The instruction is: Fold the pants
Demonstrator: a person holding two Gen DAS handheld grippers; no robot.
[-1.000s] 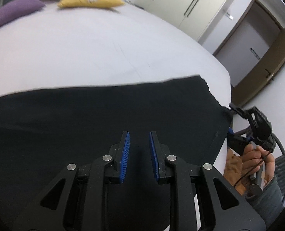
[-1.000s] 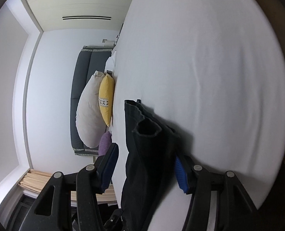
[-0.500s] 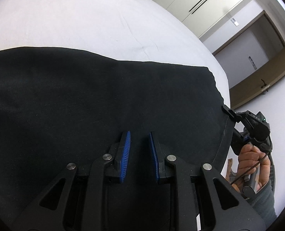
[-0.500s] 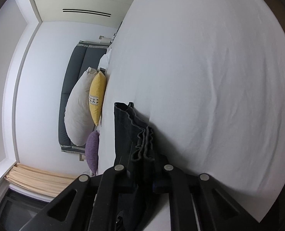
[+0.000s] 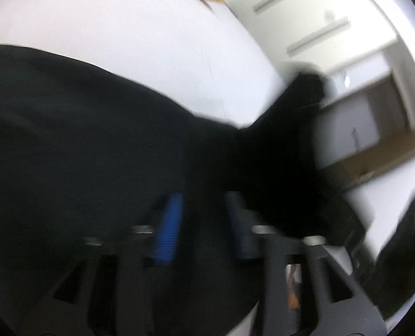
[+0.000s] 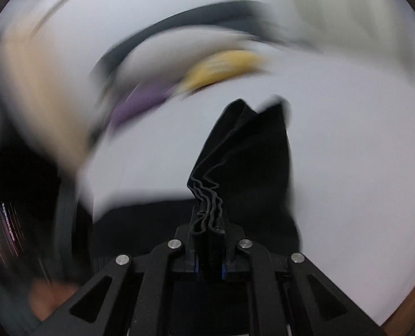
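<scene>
My right gripper (image 6: 208, 238) is clamped on a bunched, pleated edge of the black pants (image 6: 252, 162). A second ago its jaws stood apart around that edge; they closed half a second back. The cloth now rises from between the pads as a peaked flap ahead of me, lifted off the bed sheet (image 6: 347, 168), where before it lay low. I judge the fold-over is under way (both views blur heavily).

My left gripper (image 5: 203, 224) has just been opening: the blue pads (image 5: 169, 226), narrow a moment ago, now stand wide above the flat body of the pants (image 5: 81, 140) with nothing pinched between them. I read this as readying a grip on the near fabric. Ahead and to its right, the raised corner of the pants now shows as a dark peak.

Beyond, the white sheet runs away from both grippers. A yellow pillow (image 6: 224, 67) and a purple pillow (image 6: 140, 103) lie far ahead. White cupboard doors (image 5: 305, 14) and a wooden doorway (image 5: 375, 145) show to the right.
</scene>
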